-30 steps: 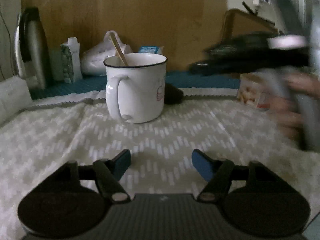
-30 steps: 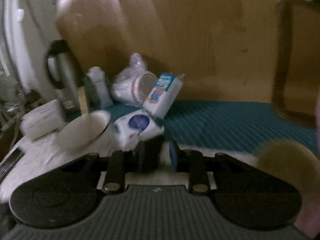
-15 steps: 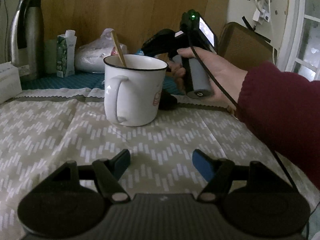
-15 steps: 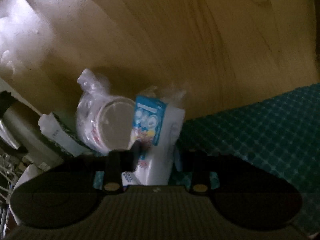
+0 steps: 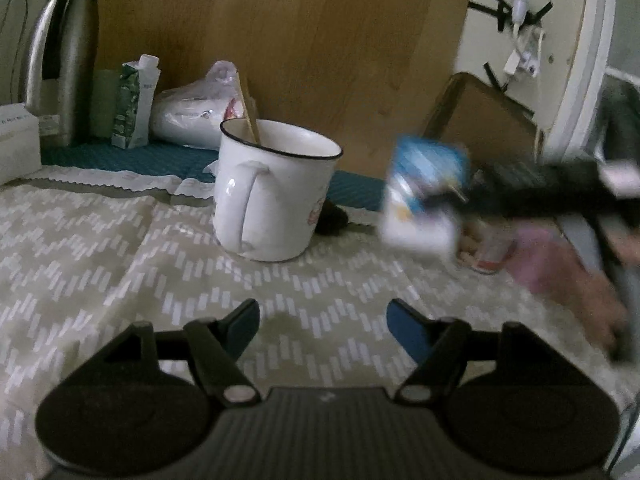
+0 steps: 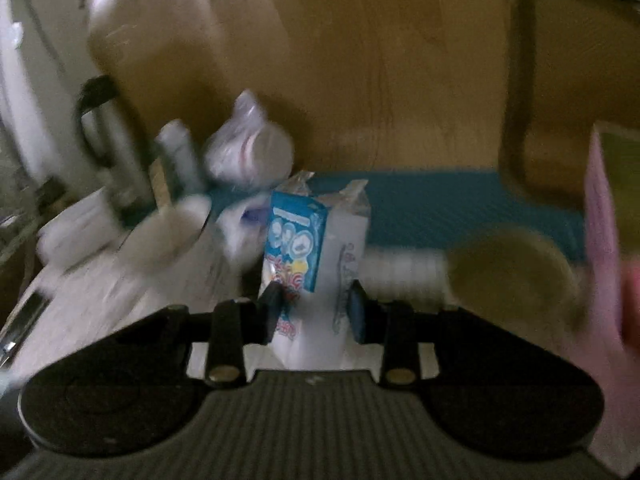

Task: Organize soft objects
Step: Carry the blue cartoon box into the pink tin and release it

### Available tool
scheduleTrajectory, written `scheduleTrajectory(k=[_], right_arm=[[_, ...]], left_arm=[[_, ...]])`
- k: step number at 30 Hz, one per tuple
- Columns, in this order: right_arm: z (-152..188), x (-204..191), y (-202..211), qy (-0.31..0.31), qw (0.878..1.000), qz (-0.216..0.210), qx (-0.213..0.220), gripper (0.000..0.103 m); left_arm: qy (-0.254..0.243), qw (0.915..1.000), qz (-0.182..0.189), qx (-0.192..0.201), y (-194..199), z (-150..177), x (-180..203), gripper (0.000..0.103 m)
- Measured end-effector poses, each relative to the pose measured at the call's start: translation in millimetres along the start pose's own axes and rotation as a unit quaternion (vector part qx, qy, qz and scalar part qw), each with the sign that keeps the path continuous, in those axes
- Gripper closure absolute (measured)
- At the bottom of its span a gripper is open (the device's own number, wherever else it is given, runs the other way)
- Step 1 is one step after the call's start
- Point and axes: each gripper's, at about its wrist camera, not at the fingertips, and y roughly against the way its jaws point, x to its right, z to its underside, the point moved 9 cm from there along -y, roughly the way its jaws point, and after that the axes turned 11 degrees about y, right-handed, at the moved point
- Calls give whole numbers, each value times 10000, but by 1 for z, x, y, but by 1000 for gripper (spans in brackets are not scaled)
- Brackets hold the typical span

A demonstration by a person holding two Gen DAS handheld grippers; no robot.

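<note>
Left wrist view: left gripper (image 5: 322, 320) w/ jaws wide, nothing between, over zigzag cloth (image 5: 100, 264) near enamel mug (image 5: 276, 192). Right wrist view: right gripper (image 6: 314, 312) clamps soft blue-white packet (image 6: 316, 264), lifted off cloth

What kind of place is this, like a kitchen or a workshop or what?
Most likely a lived-in room at home, at a table used for food and drink: a patterned tablecloth, an enamel mug with a wooden stick in it, a steel flask and a drink carton against a wooden panel.
</note>
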Motion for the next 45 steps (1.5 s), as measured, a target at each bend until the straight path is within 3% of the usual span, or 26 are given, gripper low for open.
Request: scheduleTrajectory(k=[5, 6, 8, 10, 14, 21, 23, 24, 25, 26, 29, 32, 36, 41, 42, 43, 44, 45], right_arm=[[61, -1, 58, -295, 9966, -673, -385, 58], [70, 2, 64, -295, 9975, -521, -375, 54], [80, 11, 75, -164, 9998, 94, -117, 26], [90, 15, 91, -182, 9984, 454, 290, 17], [119, 3, 108, -178, 9953, 558, 773, 17], [115, -12, 91, 369, 9958, 527, 649, 18], [113, -14, 85, 547, 9956, 496, 578, 20], [112, -16, 80, 604, 9956, 472, 545, 25], [111, -17, 75, 642, 9957, 437, 511, 40], [112, -16, 71, 651, 9961, 401, 450, 49], [110, -14, 77, 597, 9960, 350, 573, 51], [98, -14, 109, 996, 9851, 762, 1174, 51], [72, 15, 139, 1184, 9665, 1423, 1778, 51], [48, 90, 138, 757, 9596, 2045, 1777, 51], [42, 107, 133, 624, 9593, 2138, 1737, 51], [36, 126, 125, 530, 9565, 2323, 1684, 51], [29, 146, 115, 506, 9506, 2625, 1579, 51], [25, 166, 104, 469, 9428, 2978, 1423, 51]], left_arm=[[1, 9995, 309, -87, 12, 3, 11, 30], [0, 9991, 404, -113, 15, 5, 17, 30], [53, 9975, 669, -242, 18, 7, 34, 30], [132, 9952, 886, -405, 15, 6, 51, 30], [53, 9928, 984, -686, 6, 10, 78, 30], [-615, 9897, 961, -865, -15, 13, 127, 30], [-776, 9892, 843, -916, -24, 16, 134, 43], [-804, 9887, 789, -986, -31, 19, 136, 49], [-829, 9876, 758, -1097, -36, 22, 139, 50], [-847, 9854, 739, -1280, -42, 30, 139, 51], [-716, 9839, 851, -1398, -41, 40, 141, 52], [-804, 9848, 874, -1269, -28, 35, 153, 52], [-1036, 9818, 1329, -874, -12, 6, 197, 51], [-1381, 9727, 1718, -722, -44, -17, 262, 50], [-1395, 9718, 1753, -731, -58, -18, 274, 48], [-1396, 9723, 1735, -712, -71, -19, 285, 39], [-1372, 9743, 1672, -629, -86, -22, 296, 31], [-1365, 9756, 1624, -562, -98, -22, 305, 31]])
